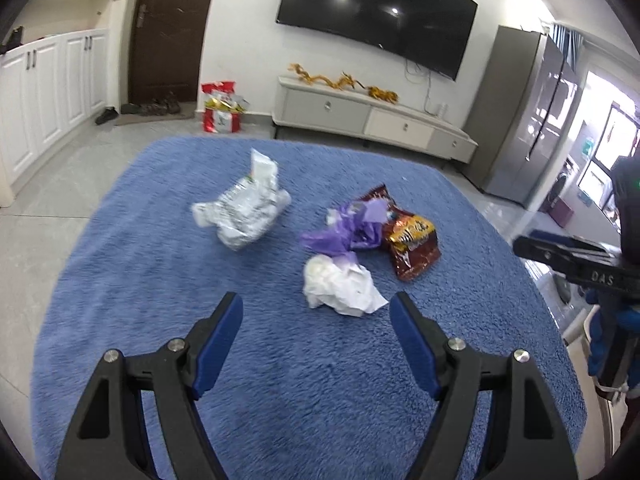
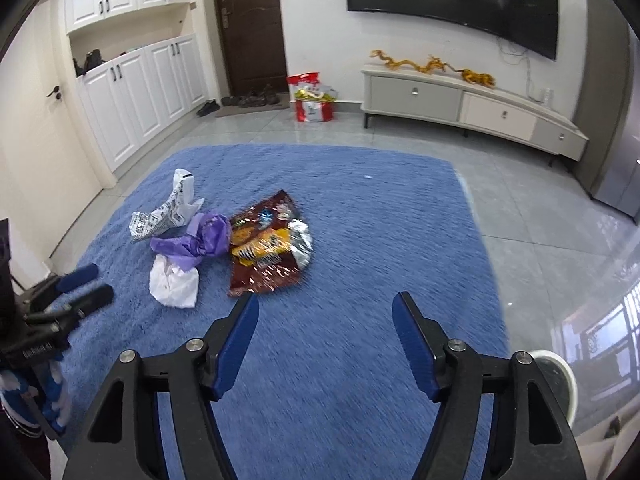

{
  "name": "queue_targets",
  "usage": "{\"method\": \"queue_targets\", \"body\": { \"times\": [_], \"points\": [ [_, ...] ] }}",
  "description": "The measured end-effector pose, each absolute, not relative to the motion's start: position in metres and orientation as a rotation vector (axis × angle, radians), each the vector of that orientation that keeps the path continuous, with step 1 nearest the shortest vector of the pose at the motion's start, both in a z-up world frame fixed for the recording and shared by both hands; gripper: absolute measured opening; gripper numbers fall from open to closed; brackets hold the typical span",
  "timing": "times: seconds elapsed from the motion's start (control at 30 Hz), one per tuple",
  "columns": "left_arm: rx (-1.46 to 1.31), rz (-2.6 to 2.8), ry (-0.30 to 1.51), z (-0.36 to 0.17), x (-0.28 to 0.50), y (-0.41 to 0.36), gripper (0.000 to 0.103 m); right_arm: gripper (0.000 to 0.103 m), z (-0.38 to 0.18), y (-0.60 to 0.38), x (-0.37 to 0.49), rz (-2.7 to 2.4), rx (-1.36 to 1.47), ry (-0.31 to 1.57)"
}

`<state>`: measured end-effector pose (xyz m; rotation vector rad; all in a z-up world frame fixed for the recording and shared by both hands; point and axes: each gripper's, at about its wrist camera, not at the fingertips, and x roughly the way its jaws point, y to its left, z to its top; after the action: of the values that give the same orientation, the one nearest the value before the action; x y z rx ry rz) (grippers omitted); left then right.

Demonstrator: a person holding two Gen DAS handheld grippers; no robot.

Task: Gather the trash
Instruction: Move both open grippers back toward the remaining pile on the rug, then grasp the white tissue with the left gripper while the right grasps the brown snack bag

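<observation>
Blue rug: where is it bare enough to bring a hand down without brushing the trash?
The blue rug is bare along its right half, toward the TV cabinet, and along the near strip in front of the white tissue wad. Crowded: the left-centre cluster, where the printed white wrapper, purple bag and red snack bag lie close together.

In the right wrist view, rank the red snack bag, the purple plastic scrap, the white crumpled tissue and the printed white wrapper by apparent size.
1. red snack bag
2. purple plastic scrap, printed white wrapper and white crumpled tissue look alike; the wrapper lies farther, so no ranking.
</observation>
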<state>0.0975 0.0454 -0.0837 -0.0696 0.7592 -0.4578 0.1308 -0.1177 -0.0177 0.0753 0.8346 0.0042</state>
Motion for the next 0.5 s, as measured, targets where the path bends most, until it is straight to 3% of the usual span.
{"method": "queue_targets", "body": {
  "times": [0.5],
  "points": [
    [-0.041,-0.500,0.846,-0.116,0.146,0.009,0.075,0.072,-0.072,-0.088,0.217,0.204,0.096,0.884]
  ]
}}
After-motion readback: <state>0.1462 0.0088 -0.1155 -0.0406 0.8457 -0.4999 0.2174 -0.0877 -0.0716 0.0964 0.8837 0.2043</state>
